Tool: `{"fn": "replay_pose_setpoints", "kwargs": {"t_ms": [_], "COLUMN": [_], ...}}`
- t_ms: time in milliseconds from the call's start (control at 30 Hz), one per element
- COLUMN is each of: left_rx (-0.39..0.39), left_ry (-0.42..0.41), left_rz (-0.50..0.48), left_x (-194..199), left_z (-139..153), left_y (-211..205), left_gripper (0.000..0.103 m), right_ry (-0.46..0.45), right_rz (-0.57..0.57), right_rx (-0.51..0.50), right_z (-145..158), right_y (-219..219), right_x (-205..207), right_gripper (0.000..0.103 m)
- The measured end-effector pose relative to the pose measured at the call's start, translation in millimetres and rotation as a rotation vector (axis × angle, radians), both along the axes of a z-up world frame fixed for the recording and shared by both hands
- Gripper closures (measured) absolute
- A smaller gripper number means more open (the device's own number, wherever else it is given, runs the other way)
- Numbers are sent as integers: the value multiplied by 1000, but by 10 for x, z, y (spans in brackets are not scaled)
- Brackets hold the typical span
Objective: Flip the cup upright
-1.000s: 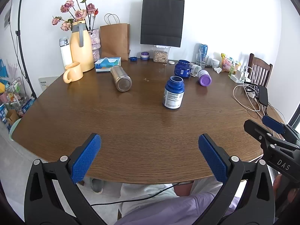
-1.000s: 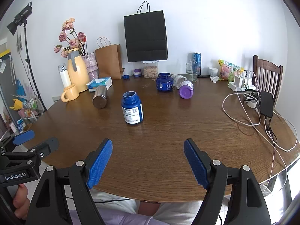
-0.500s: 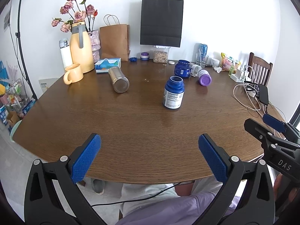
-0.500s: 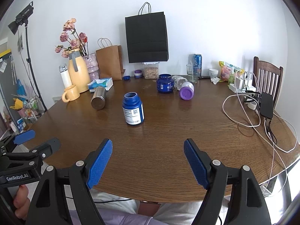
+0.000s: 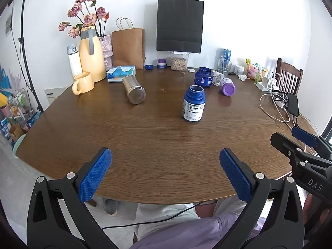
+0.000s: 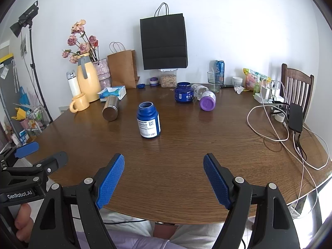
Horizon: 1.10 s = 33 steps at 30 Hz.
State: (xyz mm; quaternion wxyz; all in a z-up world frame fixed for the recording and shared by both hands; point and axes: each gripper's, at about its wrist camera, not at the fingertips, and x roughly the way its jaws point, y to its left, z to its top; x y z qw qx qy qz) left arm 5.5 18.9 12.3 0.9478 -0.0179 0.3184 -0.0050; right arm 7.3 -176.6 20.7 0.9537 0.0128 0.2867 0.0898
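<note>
A steel cup [image 5: 133, 89] lies on its side on the brown table [image 5: 145, 145] at the far left, its closed base turned toward me; it also shows in the right wrist view [image 6: 111, 108]. My left gripper [image 5: 165, 172] is open and empty over the table's near edge, far from the cup. My right gripper [image 6: 164, 178] is open and empty, also at the near edge. Each gripper shows at the edge of the other's view.
An open blue bottle [image 5: 194, 103] stands mid-table. Behind it are a blue jar [image 5: 203, 77] and a lying purple-capped bottle [image 5: 227, 86]. A yellow mug [image 5: 82, 83], thermos [image 5: 91, 57] and tissue box [image 5: 121, 73] crowd the far left. Cables [image 6: 276, 122] lie at right.
Both grippers have stayed open and nearly still. The view has shifted only slightly; the cup and bottles have not moved on the table.
</note>
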Motion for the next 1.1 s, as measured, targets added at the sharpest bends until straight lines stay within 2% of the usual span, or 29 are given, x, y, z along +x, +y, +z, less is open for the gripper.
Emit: {"fn": "replay_pose_setpoints", "kwargs": {"t_ms": [1100], "left_rx": [37], "left_ry": [30], "left_rz": [-11], "left_x": [33], "left_z": [-34], "left_y": [23], "left_gripper": [0], "right_ry": [-1], "right_rz": [7], "right_rx": [-1], "right_z": [24], "right_y": [28], "right_x": [-10], "right_gripper": [21]}}
